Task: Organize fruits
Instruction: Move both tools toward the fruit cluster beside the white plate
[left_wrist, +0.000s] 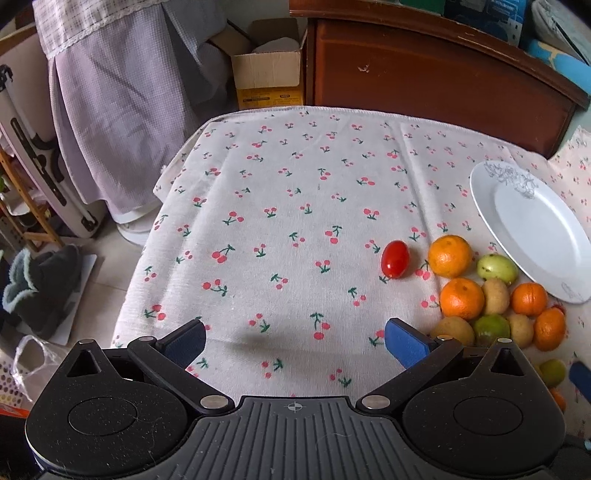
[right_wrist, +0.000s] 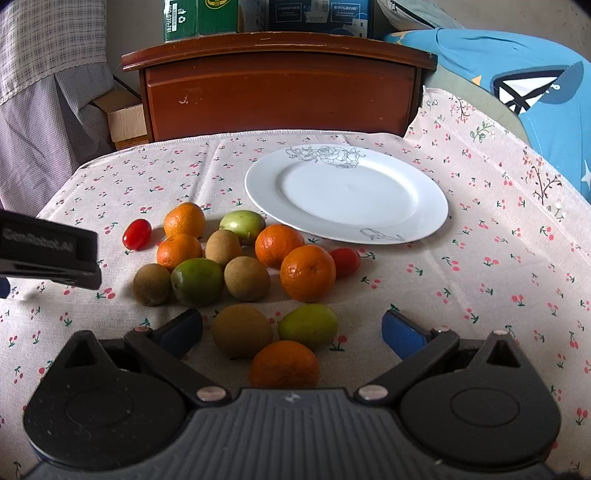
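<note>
Right gripper (right_wrist: 291, 328) sits lowest in its frame, jaws spread wide and holding nothing, with an orange (right_wrist: 284, 363), a brown fruit (right_wrist: 242, 330) and a green fruit (right_wrist: 308, 326) lying between its fingers. More fruit is heaped at centre-left, and the bare plate (right_wrist: 424, 221) lies above, straight ahead. Left gripper (left_wrist: 295, 345) is likewise spread and unloaded; the tomato (left_wrist: 394, 259) lies up and right of it, long axis near vertical. I judge the right hand nearer.
</note>
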